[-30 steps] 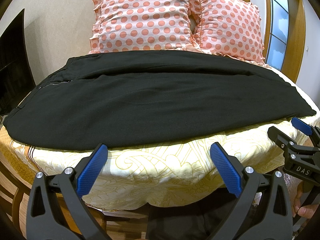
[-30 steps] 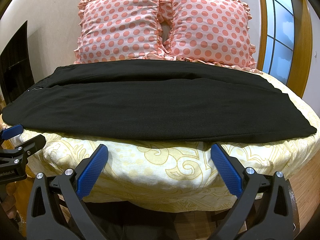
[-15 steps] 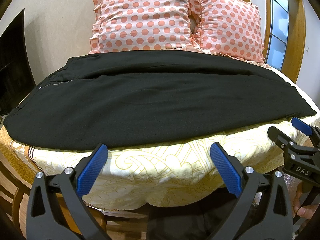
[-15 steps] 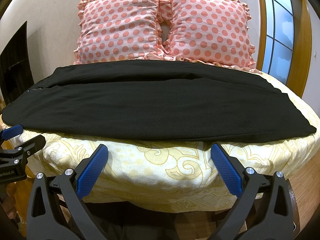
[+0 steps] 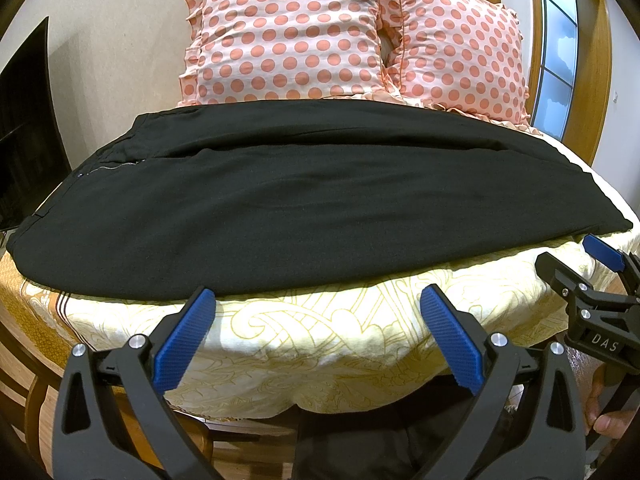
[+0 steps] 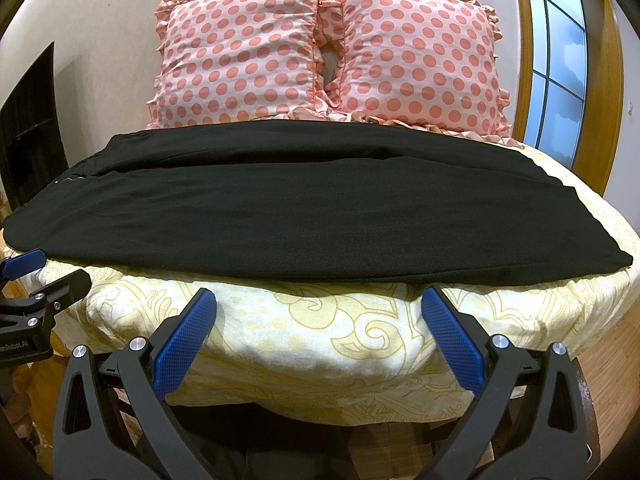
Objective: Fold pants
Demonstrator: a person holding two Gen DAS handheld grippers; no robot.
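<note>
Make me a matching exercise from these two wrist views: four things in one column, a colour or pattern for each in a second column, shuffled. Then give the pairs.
Column one:
1. pants
2. pillows
3. bedspread
4. pads of the left gripper

Column two:
A. pale yellow with swirling lines
B. blue, ribbed
C. plain black
D. pink with orange-pink dots

Pairs: 1-C, 2-D, 3-A, 4-B
</note>
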